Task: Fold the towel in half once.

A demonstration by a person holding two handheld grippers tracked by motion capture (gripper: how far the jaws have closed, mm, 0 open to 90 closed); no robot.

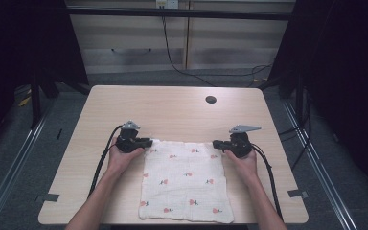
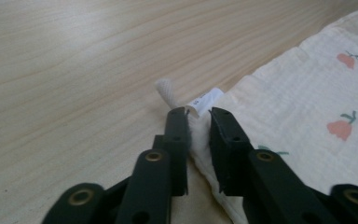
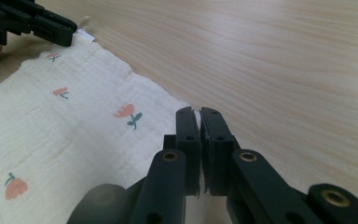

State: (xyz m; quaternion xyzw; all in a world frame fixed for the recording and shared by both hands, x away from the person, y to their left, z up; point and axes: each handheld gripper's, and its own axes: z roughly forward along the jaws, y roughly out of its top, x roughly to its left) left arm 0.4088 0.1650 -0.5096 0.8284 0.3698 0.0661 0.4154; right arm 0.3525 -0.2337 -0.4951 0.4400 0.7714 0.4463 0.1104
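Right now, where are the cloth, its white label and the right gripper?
cloth [image 1: 184, 184]: high view, middle of fabric.
white label [image 2: 207, 100]: left gripper view, tag face.
right gripper [image 3: 200, 112]: right gripper view, between jaw tips.

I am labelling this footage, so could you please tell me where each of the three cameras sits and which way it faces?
High view: fixed above the person's side, facing forward and down on the table; both forearms, left gripper and right gripper at the cloth.
Left gripper view: rides the left gripper, looking along its jaws at the cloth's tagged corner between them.
Right gripper view: rides the right gripper, jaws shut on the cloth's other far corner.
Shared: the right gripper view also shows the left gripper at the tagged corner.
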